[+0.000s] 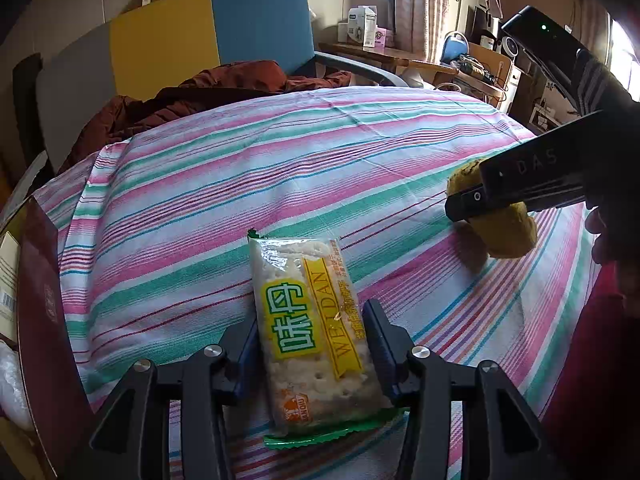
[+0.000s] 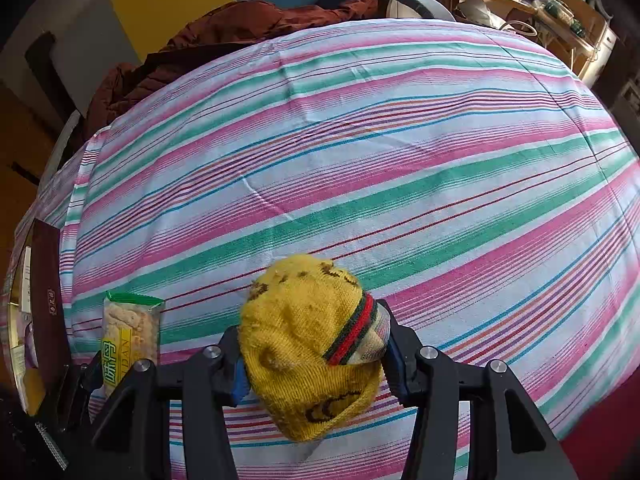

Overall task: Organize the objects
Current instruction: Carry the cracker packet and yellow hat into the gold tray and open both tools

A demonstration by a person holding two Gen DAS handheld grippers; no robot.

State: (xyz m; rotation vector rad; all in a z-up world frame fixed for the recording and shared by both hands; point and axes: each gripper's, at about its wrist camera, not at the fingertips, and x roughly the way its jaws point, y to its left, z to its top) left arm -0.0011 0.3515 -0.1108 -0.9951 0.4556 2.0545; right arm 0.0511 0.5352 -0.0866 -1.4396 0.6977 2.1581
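Two grippers work over a desk (image 2: pixel 400 160) covered by a striped cloth. Left gripper (image 1: pixel 312 356): fingers clamped on the sides of a cracker packet (image 1: pixel 312 332), which lies flat on the cloth. Right gripper (image 2: pixel 314 352): fingers clamped on a rolled yellow sock (image 2: pixel 304 344), held just above the cloth, near the packet's right. A dark red box (image 1: pixel 44 320) stands at the desk's left edge.
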